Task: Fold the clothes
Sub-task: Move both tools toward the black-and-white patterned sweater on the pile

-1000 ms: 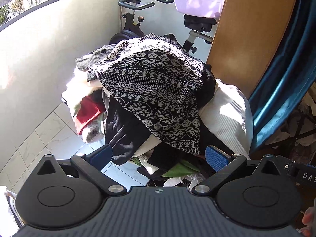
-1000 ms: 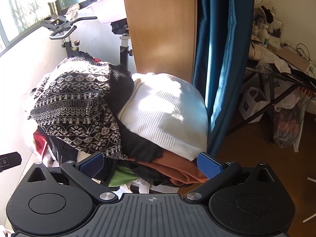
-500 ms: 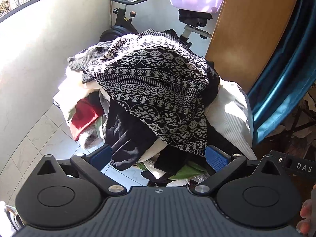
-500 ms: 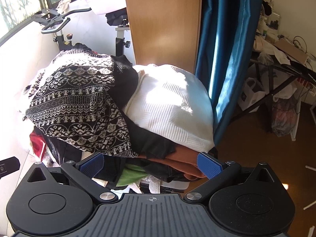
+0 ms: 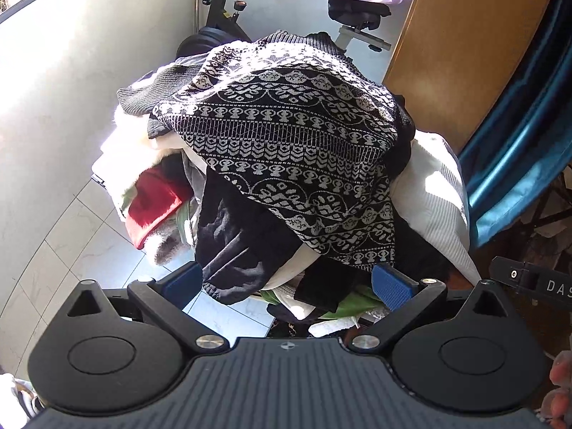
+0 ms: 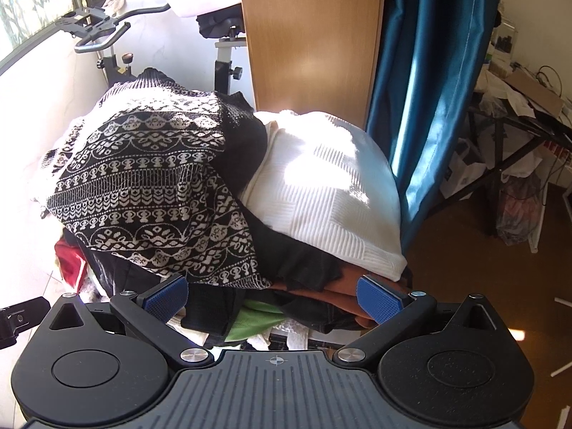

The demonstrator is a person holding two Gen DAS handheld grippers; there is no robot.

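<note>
Sunlit balcony; right tongs point(image 5: 529, 280) casing reads "DAS".

Black tongs point(image 5: 286, 282) with blue ribbed pads point(image 5: 391, 284), silver pivot screws, ridged grey housing, white "DAS" lettering.

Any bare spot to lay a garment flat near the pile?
Bare tile floor between the white wall and the clothes pile. Bare brown floor right of the blue curtain, before the cluttered desk. Behind the pile, the bike crowds it.
</note>
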